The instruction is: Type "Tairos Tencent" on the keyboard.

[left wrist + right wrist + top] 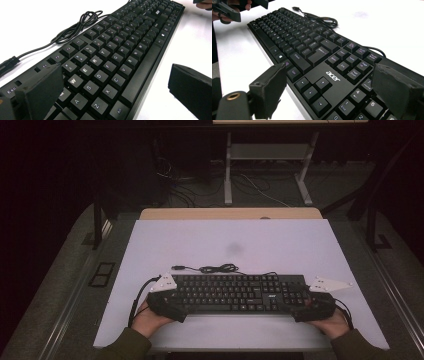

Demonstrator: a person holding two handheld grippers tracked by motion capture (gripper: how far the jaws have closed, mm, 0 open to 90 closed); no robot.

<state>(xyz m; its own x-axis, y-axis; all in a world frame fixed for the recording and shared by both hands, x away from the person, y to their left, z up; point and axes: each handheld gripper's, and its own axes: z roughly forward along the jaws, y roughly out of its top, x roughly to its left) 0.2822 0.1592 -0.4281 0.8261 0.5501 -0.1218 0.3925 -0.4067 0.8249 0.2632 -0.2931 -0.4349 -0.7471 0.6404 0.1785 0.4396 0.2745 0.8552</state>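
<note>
Left gripper (172, 306): jaws wide, straddling keyboard (235, 292) left end – no clamp visible
Right gripper (300, 307): jaws spread over right end
Keyboard: near table (300, 245) edge
Cable (212, 268): coiled just behind

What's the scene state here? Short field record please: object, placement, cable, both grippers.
object: black keyboard
placement: flat on the white table, long side toward the person
cable: keyboard cable lies loosely coiled on the table behind the keyboard
left gripper: jaws open, straddling the keyboard's left end
right gripper: jaws open, straddling the keyboard's right end, near the arrow keys and numpad
grip: neither gripper's pads visibly press on the keyboard
</note>
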